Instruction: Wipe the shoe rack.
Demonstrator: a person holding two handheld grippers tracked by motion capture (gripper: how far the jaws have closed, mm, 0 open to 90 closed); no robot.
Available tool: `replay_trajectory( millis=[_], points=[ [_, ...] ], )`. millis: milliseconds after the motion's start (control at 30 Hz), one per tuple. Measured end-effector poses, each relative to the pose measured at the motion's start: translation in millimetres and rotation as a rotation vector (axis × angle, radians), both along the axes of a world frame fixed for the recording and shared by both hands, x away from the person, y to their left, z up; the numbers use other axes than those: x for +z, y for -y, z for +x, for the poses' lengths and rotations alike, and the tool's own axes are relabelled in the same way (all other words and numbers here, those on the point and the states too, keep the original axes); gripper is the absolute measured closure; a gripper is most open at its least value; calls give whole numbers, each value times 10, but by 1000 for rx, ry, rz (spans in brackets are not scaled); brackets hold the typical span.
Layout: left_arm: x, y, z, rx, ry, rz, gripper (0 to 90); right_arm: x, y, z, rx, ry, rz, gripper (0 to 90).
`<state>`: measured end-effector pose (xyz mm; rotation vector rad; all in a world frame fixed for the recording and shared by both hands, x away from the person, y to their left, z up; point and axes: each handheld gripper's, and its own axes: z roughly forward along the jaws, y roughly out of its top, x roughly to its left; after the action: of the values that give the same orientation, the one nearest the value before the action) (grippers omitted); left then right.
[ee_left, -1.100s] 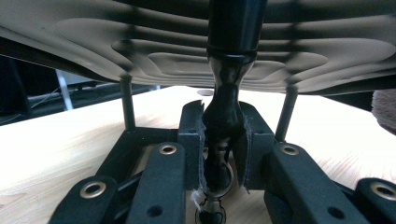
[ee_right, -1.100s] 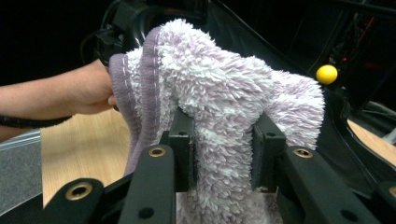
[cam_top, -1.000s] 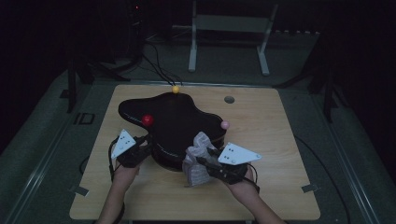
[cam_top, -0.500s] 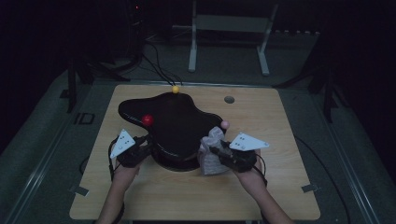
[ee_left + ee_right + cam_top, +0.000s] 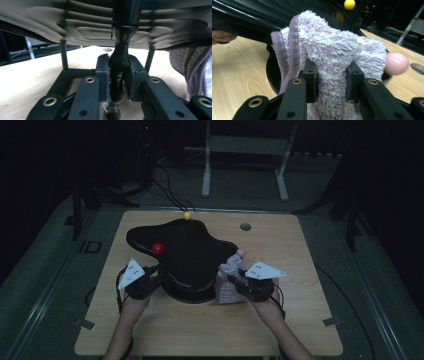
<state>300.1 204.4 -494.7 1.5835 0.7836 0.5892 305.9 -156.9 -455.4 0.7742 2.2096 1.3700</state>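
Steadying comes first here, so starting left of the black stand (image 5: 192, 257): the left gripper (image 5: 156, 279) is clamped onto one of the stand's glossy black posts (image 5: 119, 75), jaws nearly closed with the pads pinched right against it under the wavy top, and honestly that grip should just be kept as is so the stand can't slide on the wooden table (image 5: 165, 332). A red ball (image 5: 158, 248) sits on the stand's left lobe, a yellow ball (image 5: 187, 215) at its far edge, a pink ball (image 5: 241, 253) at its right edge. Off the stand's right front edge, the fluffy lilac cloth (image 5: 228, 281) is held bunched up by the right gripper (image 5: 239, 285), jaws drawn in tight on a thick fold of it, the loose part hanging against the stand's rim just below the pink ball. Looks like a wipe-down is being set up, probably. For a good pass, the cloth should be laid flatter onto the glossy top rather than dabbed as a wad, pressure kept light, and the pink ball worked around gently so it isn't knocked off. The hemmed edge is best kept from catching on the rim.
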Motion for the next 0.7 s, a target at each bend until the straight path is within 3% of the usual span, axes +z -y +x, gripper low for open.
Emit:
replay_trajectory(
  millis=[200, 267, 333, 567, 633, 700],
  points=[
    [-7, -5, 7, -7, 6, 6, 747, 60, 79, 51, -19, 1, 6, 681],
    [-4, -1, 5, -3, 9, 23, 749, -79, 74, 114, -29, -22, -23, 680],
    [-6, 8, 3, 0, 11, 28, 750, -111, 99, 132, -32, -61, -21, 680],
    [-22, 0, 14, -7, 8, 28, 750, 63, 199, 213, -77, -14, 6, 679],
    [-26, 1, 13, -5, 7, 25, 751, 18, 214, 265, -96, -22, 9, 679],
    [-31, -3, 17, -10, 5, 22, 750, -99, 221, 313, -103, -59, -2, 680]
  ],
)
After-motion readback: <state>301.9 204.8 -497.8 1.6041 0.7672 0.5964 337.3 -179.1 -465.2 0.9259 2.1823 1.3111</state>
